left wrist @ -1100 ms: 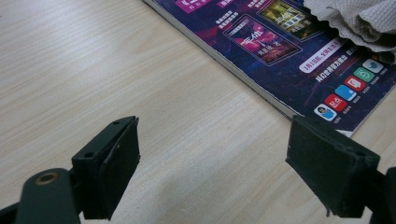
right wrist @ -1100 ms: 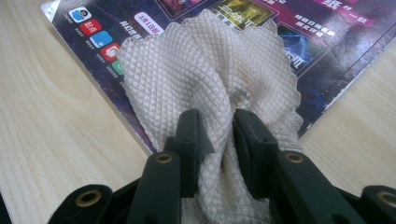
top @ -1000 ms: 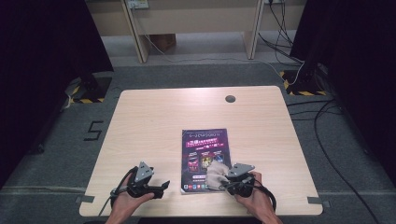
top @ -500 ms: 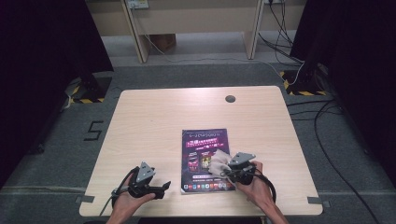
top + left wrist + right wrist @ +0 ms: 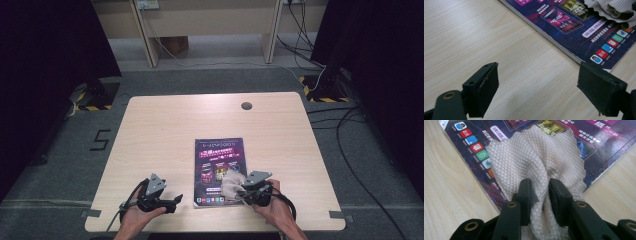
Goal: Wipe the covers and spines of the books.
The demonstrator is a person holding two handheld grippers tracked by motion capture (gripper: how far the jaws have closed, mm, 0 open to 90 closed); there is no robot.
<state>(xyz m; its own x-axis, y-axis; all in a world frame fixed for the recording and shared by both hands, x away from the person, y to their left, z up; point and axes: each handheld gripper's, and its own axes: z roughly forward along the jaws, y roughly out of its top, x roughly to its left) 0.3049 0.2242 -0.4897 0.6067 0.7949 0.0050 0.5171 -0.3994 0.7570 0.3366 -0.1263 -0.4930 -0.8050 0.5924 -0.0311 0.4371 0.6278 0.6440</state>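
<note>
A purple magazine lies flat on the wooden table, near its front edge. A beige waffle-weave cloth rests bunched on the magazine's lower right part, and my right gripper is shut on its gathered end. The cloth and right gripper sit at the magazine's right side in the high view. My left gripper lies low over bare wood left of the magazine, open, with nothing between its jaws. In the left gripper view the left gripper faces the magazine's corner.
A round cable hole sits near the table's far edge. Bare wood stretches across the table's far and left parts. Table legs, cables and a cardboard box stand on the grey floor beyond. Dark curtains flank both sides.
My right gripper with the cloth has shifted slightly over the magazine's lower right part. The left gripper has stayed where it was.
</note>
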